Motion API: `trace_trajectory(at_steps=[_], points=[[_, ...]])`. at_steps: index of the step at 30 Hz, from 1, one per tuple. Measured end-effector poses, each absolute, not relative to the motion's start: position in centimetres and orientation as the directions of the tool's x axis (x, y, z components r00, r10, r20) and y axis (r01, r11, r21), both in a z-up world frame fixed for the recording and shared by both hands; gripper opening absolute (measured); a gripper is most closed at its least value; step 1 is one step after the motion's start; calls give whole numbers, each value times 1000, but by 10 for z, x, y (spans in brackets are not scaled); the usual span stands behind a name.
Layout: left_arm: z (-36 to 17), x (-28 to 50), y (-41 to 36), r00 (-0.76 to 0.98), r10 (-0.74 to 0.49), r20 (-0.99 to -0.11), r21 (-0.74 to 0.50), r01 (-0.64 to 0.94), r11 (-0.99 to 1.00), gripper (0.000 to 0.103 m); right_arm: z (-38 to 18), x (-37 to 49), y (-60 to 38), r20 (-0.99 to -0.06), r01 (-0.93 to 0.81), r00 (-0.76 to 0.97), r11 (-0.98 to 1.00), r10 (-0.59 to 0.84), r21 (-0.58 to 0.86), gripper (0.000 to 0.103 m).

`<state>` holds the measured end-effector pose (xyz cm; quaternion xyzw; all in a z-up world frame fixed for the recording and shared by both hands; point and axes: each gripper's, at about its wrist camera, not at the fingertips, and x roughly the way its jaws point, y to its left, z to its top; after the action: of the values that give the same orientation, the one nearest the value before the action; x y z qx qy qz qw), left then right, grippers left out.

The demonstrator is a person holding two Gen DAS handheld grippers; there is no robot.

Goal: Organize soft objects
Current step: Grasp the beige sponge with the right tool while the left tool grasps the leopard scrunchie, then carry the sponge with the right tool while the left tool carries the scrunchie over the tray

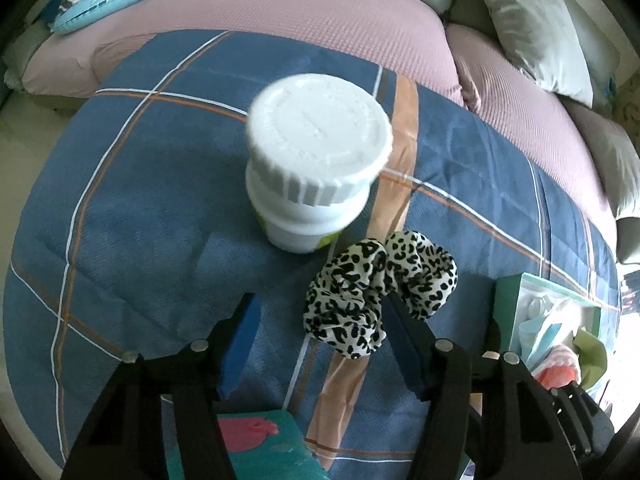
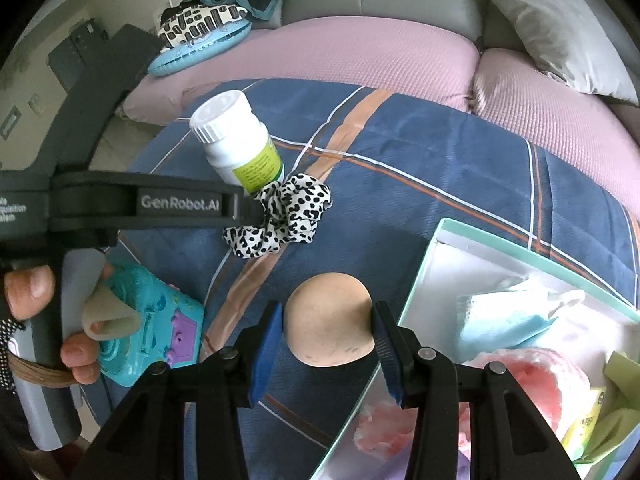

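While the left gripper [image 1: 320,344] straddles the scrunchie [image 1: 376,292], the bottle [image 1: 316,160] crowds close.

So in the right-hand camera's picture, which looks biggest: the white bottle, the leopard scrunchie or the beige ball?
As they look in that view:
1. Beige ball, though it sits nearest the camera, which inflates it.
2. Leopard scrunchie and white bottle look about alike, so I would not rank them.

The scrunchie [image 1: 376,296] looked like satiny printed cloth, the bottle [image 1: 316,168] smooth white plastic with a ribbed cap, the blanket [image 1: 140,220] soft matt fleece.
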<state>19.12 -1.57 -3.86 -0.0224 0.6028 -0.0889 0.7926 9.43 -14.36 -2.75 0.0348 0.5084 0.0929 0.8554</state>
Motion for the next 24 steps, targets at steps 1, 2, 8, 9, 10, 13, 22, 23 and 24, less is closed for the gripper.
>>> trace_trajectory(at_steps=[1,2,8,9,10,13,22,23,24], points=[[-40,191,-18,254,-164,-953,-136,123,983,63,-27,94,-144,-862,-122,467,980,196,156,48],[-41,192,-21,250,-162,-955,-132,133,982,63,-26,94,-144,-861,-121,468,980,196,157,48],[-49,193,-37,230,-157,-960,-116,181,977,43,-24,93,-146,-858,-118,474,980,199,162,48],[-50,193,-39,233,-152,-961,-110,187,976,41,-24,93,-147,-858,-118,474,980,200,163,48],[-51,194,-42,235,-147,-961,-102,195,976,40,-24,93,-147,-857,-118,475,980,200,163,48],[-52,195,-48,235,-153,-960,-104,210,972,34,-23,91,-149,-855,-115,478,980,200,165,48],[-49,196,-39,256,-190,-948,-140,203,969,23,-20,89,-149,-850,-115,487,979,202,166,48],[-48,196,-37,258,-193,-947,-142,202,969,23,-20,88,-149,-849,-115,488,979,202,166,48],[-47,196,-36,261,-194,-946,-145,198,969,23,-19,87,-150,-848,-114,489,979,202,167,48]])
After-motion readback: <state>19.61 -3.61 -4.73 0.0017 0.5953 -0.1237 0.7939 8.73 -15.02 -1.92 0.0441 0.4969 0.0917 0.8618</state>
